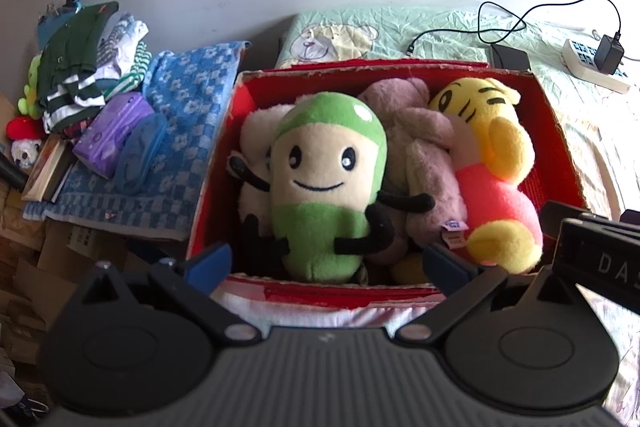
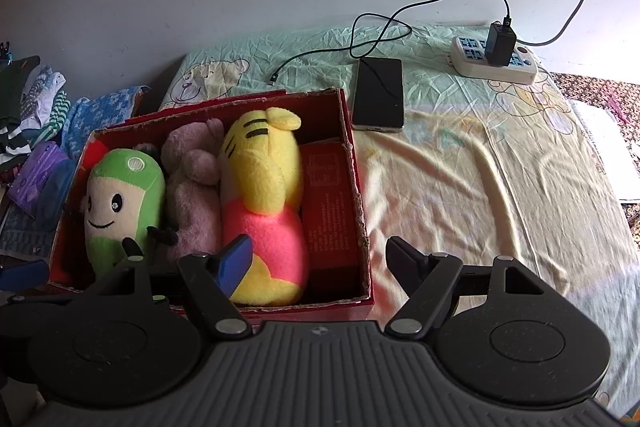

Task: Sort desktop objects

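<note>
A red cardboard box (image 1: pixel 222 151) (image 2: pixel 357 171) sits on the bed and holds several plush toys lying side by side. They are a green-and-cream bean plush (image 1: pixel 326 183) (image 2: pixel 120 195), a mauve bear (image 1: pixel 420 151) (image 2: pixel 192 187) and a yellow tiger in a pink shirt (image 1: pixel 496 187) (image 2: pixel 260 195). A white plush (image 1: pixel 256 131) shows behind the green one. My left gripper (image 1: pixel 326 261) hangs open over the box's near edge, its blue pads clear of the green plush. My right gripper (image 2: pixel 320 257) is open over the box's near right corner, holding nothing.
On the green bear-print sheet (image 2: pixel 460 163) right of the box lie a phone (image 2: pixel 378 93), a black cable (image 2: pixel 384 27) and a power strip (image 2: pixel 492 65) with a charger plugged in. Left of the box are a blue towel (image 1: pixel 184 123), a purple pack (image 1: pixel 112 135) and piled clothes (image 1: pixel 80 67).
</note>
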